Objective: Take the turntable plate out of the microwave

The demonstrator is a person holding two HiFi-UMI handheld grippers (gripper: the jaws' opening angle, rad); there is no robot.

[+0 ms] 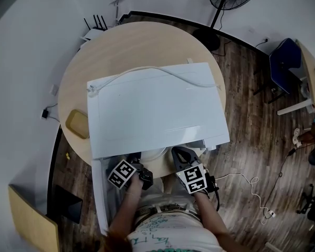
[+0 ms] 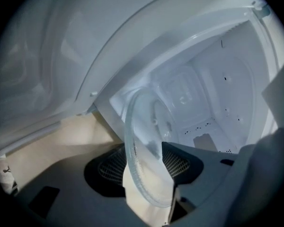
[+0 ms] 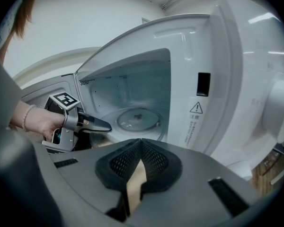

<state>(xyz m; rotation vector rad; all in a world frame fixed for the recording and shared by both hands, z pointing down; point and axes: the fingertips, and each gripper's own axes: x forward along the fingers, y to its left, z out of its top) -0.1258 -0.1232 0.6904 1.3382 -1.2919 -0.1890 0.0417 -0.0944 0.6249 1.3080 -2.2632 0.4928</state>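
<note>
grey and idle, the right gripper [image 3: 141, 144] hangs nearest, just outside the mouth of the microwave [image 1: 157, 109]. its jaws are brought fully together with nothing between them. a little further in, the left gripper [image 2: 147, 170] reaches past the open door [image 1: 98, 193], which swings out on the left. its jaws stand fairly wide and straddle the near rim of the glass turntable plate [image 3: 137, 118], one jaw to each face. the pads do not look to be pressing on the glass yet, so i would not call it held. beyond them the plate lies flat on the cavity floor, about central, with the white back wall behind it.

the step in hand looks like securing a grip on the rim; lifting out has not begun. the next move, as i judge it, calls for the left jaws to pinch the rim firmly. then comes a slight tip up to free the plate from its seat, and a level draw toward the person, clear of the door frame. glass is smooth and heavy for a one-edge hold, so a slack pinch might let it slide.
</note>
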